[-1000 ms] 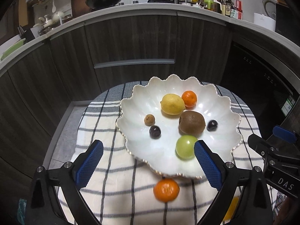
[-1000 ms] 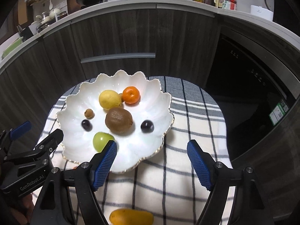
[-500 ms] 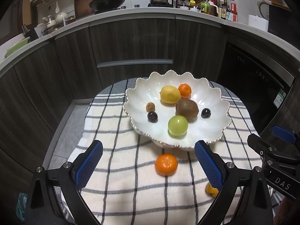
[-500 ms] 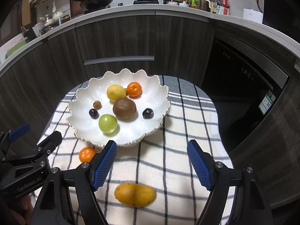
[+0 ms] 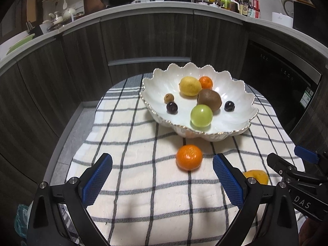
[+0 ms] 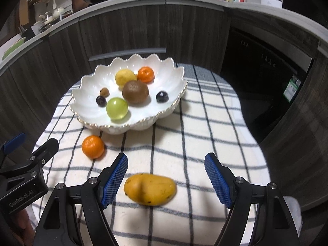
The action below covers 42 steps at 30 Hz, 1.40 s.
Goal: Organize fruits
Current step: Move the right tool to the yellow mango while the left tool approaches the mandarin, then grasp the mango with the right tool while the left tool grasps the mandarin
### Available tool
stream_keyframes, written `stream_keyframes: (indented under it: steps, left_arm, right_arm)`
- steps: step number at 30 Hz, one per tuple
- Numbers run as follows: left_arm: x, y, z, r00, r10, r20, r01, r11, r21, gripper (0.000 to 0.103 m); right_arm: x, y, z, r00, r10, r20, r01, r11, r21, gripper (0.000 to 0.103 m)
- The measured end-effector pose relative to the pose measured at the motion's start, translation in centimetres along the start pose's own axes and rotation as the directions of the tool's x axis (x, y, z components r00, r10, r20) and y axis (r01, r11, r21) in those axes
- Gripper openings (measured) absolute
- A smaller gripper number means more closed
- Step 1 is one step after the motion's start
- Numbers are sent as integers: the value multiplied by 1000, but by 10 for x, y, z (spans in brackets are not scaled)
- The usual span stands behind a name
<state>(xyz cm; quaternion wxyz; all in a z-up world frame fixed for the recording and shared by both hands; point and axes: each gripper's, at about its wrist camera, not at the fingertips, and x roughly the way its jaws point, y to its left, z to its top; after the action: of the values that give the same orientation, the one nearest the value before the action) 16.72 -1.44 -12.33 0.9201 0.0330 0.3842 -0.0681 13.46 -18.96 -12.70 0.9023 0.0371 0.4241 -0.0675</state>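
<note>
A white scalloped bowl [image 5: 242, 94] [image 6: 172, 75] stands on the checked cloth and holds a lemon [image 5: 190, 86], a tangerine [image 5: 205, 82], a kiwi [image 5: 209, 100], a green fruit [image 5: 201, 113], two dark grapes and a small brown fruit. A loose tangerine [image 5: 189, 157] [image 6: 93, 146] lies on the cloth in front of the bowl. A yellow mango [image 6: 150, 189] [image 5: 256, 176] lies nearer. My left gripper [image 5: 162, 180] is open and empty, the tangerine just ahead between its fingers. My right gripper [image 6: 166, 181] is open and empty, with the mango between its fingers.
The cloth [image 5: 127, 164] covers a small round table with edges close on all sides. Dark cabinets [image 5: 143, 41] and a counter with pans and bottles stand behind. A dark appliance front [image 6: 266, 65] is at the right.
Both grippers have pulled back from the bowl and lowered toward the cloth. The loose tangerine and the mango have come into fuller view near the fingers.
</note>
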Motion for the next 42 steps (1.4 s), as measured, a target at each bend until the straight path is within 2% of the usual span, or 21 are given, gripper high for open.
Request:
stream_keyframes:
  steps: [9,12,22,32,34,35,42]
  left_arm:
    - [16,17,-20,999,9,-44,-11,1000,-27,100]
    - [21,21,-23,999,12,-50,-14,999,-33,100]
    - [31,29,-26,998,11,-67,-15,999,-51,100]
    - [37,25,-29,997,11,-78,-14,999,-36,100]
    - [37,24,-29,997,9,-79,-12,999,-34,100]
    - [38,24,-29,997,9,-80,-11,999,-34,100]
    - [40,19,-28,997,7,-83,-9,1000,-22,100]
  right_arm:
    - [21,17,-19,998,-17,-59,15,999,-35,78]
    - [28,20,-24,997,-33,-71,30,999,-41,85]
    - [51,28,-31,992,-61,-109,55,997,-59,85]
    - [73,26,-39,986,-42,-162,37,999,-37,85]
    - [73,24,-40,988,-27,-154,23,999,-27,84]
    - [73,24,-40,988,-25,-150,21,999,-30,80]
    - [64,23,-40,992,-14,-127,9,999,-35,78]
